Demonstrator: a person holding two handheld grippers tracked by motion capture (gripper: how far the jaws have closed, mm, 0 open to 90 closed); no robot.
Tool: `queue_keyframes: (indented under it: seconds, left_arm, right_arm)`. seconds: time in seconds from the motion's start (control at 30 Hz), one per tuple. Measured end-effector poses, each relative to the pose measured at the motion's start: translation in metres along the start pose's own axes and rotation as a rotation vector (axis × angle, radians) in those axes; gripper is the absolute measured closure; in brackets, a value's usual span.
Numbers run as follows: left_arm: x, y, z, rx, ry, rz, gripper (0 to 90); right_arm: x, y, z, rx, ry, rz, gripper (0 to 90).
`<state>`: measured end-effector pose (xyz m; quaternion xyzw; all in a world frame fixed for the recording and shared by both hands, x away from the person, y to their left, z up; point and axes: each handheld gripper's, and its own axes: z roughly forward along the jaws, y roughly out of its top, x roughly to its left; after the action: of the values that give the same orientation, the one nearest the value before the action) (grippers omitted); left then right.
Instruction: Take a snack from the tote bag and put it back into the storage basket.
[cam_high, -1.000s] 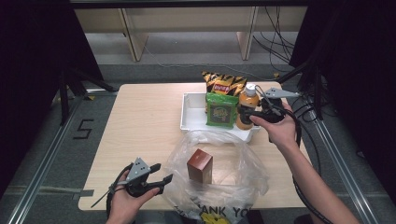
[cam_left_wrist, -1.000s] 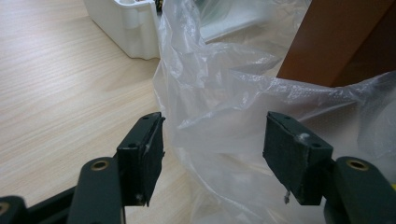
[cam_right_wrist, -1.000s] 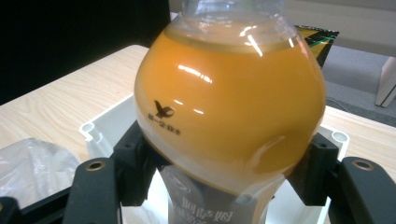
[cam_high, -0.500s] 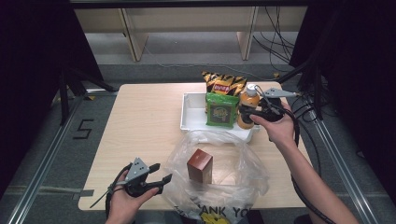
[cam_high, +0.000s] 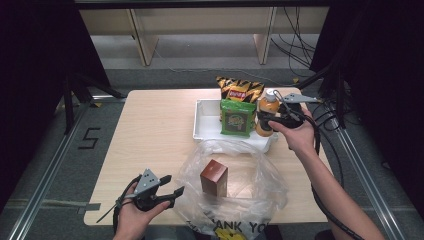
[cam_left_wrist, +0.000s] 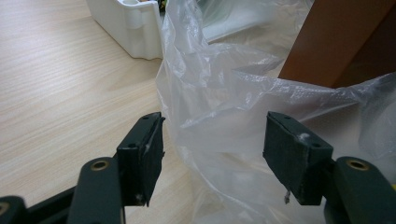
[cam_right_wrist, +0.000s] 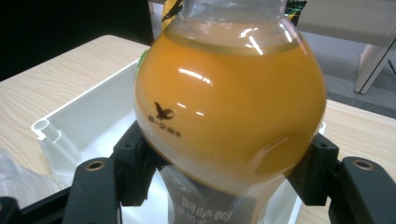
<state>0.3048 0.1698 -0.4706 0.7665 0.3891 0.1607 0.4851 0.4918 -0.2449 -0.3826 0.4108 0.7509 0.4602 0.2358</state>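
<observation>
The right tongs (cam_high: 267, 120) gripped the juice bottle (cam_high: 268, 112), upright in the white tray (cam_high: 205, 125) at the desk's (cam_high: 155, 130) 2 o'clock. The left tongs (cam_high: 167, 192) gaped empty by the plastic bag (cam_high: 250, 175) at 6 o'clock.

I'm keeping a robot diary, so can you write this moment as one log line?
right claw: shut on juice bottle in white tray | left claw: open at plastic bag | brown box: in bag

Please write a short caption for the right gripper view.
Right gripper jaws closed around an orange juice bottle above the white tray.
</observation>
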Motion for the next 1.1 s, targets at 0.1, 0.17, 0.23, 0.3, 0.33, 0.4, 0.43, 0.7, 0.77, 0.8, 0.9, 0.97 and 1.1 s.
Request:
queue_keyframes:
  seconds: [0.1, 0.17, 0.23, 0.3, 0.33, 0.4, 0.43, 0.7, 0.77, 0.8, 0.9, 0.97, 1.1]
  left_arm:
    - [0.000, 0.000, 0.000, -0.001, 0.002, -0.007, 37.3]
    - [0.000, 0.000, 0.000, 0.000, 0.000, -0.009, 37.3]
    - [0.001, 0.000, 0.000, -0.001, -0.001, 0.009, 37.3]
    - [0.000, 0.000, 0.000, -0.001, 0.000, -0.010, 37.2]
    - [0.000, 0.000, 0.000, -0.002, -0.001, -0.009, 37.3]
    - [0.000, 0.000, 0.001, -0.001, -0.001, -0.009, 37.3]
    - [0.000, 0.000, 0.001, -0.001, -0.001, -0.009, 37.3]
    - [0.000, -0.001, 0.000, -0.002, -0.002, -0.008, 37.3]
    - [0.000, -0.001, 0.000, -0.003, -0.001, -0.011, 37.3]
    - [0.000, -0.001, 0.000, -0.003, -0.001, -0.011, 37.3]
    - [0.000, -0.001, 0.000, -0.003, -0.002, -0.011, 37.3]
    - [0.000, -0.001, 0.001, -0.001, -0.002, -0.010, 37.3]
    - [0.001, 0.000, 0.000, 0.001, 0.000, 0.002, 37.3]
  right_arm:
    - [0.000, 0.001, 0.002, 0.002, -0.017, 0.003, 35.8]
    - [0.001, 0.001, 0.003, 0.001, -0.001, 0.013, 35.8]
    - [0.000, 0.001, 0.004, 0.002, -0.013, 0.012, 35.8]
    - [-0.002, 0.001, 0.006, -0.005, -0.030, -0.026, 35.8]
    - [-0.001, 0.001, 0.006, 0.007, -0.016, -0.002, 35.8]
    - [0.000, 0.000, 0.008, 0.001, -0.016, 0.008, 35.8]
    - [0.001, 0.000, 0.009, 0.003, -0.021, 0.027, 35.8]
    - [0.000, -0.001, 0.014, 0.016, -0.009, 0.016, 35.8]
    - [-0.001, -0.002, 0.015, 0.003, -0.024, 0.010, 35.7]
    - [-0.002, -0.002, 0.014, 0.026, -0.005, 0.007, 35.7]
    - [-0.001, -0.005, 0.017, 0.012, -0.039, 0.015, 35.7]
    - [-0.001, -0.006, 0.018, 0.031, -0.036, 0.026, 35.7]
    - [-0.001, -0.009, 0.021, 0.042, -0.029, 0.020, 35.7]
